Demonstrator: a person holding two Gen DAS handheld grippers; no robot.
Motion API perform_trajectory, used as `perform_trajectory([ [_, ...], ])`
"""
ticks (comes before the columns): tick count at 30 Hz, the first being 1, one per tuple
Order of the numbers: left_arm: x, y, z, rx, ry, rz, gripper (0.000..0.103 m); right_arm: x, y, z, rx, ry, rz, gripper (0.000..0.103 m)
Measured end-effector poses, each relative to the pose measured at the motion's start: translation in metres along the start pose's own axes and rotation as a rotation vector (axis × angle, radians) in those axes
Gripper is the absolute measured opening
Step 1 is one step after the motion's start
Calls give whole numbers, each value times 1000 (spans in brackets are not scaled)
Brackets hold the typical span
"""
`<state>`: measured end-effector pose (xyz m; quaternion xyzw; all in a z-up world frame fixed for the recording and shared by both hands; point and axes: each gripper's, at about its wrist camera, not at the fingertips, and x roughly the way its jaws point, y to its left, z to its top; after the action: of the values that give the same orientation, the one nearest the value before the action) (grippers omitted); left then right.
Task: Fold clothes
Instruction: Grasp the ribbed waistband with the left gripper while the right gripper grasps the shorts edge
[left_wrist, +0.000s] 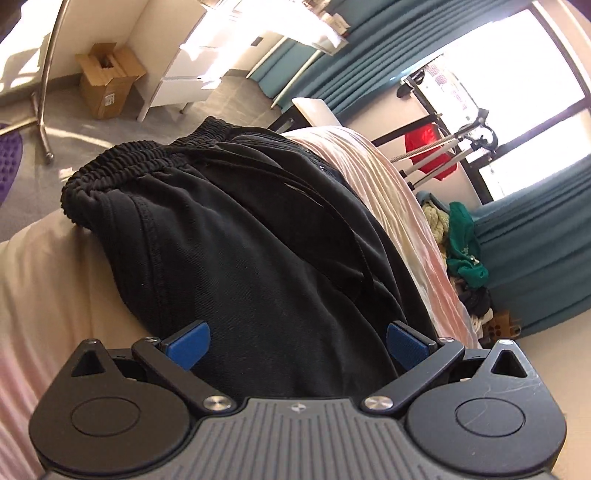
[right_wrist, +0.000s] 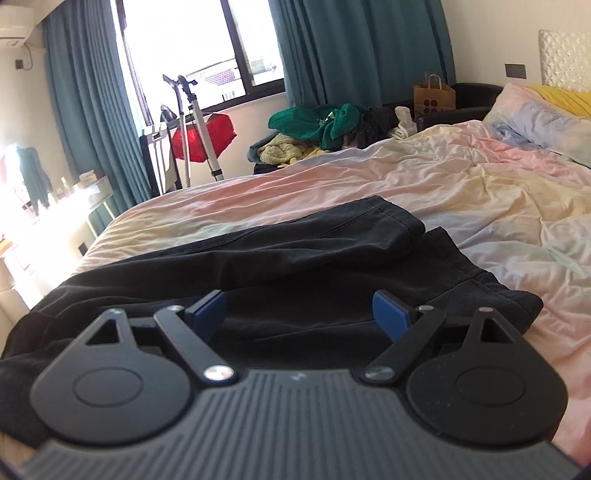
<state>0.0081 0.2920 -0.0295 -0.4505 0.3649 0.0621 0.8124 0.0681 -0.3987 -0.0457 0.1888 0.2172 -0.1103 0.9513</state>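
Observation:
A pair of black shorts lies spread on the pastel bed sheet. In the left wrist view its gathered elastic waistband is at the far end. My left gripper is open, blue pads wide apart just above the shorts' fabric. In the right wrist view the shorts show their two hemmed leg ends toward the right. My right gripper is open over the shorts and holds nothing.
A pile of clothes sits beyond the bed under the window. A stand with a red item is by the teal curtains. Pillows lie at the bed's head. A cardboard box and white drawers stand on the floor.

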Motion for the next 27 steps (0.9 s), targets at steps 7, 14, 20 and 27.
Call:
perform_trajectory([
  [7,-15,40,30,-187,-31,126,103,-5,-98,-3,515,-37,-116,88],
  [14,1,80,36,-288,-3,130,99,5,-181,-37,927,58,-193,88],
  [20,31,99,34,-362,32,41,90,20,-204,-59,1045,124,-166,89],
  [27,54,96,23,-371,-7,-39,84,53,-187,-52,966,201,-101,80],
])
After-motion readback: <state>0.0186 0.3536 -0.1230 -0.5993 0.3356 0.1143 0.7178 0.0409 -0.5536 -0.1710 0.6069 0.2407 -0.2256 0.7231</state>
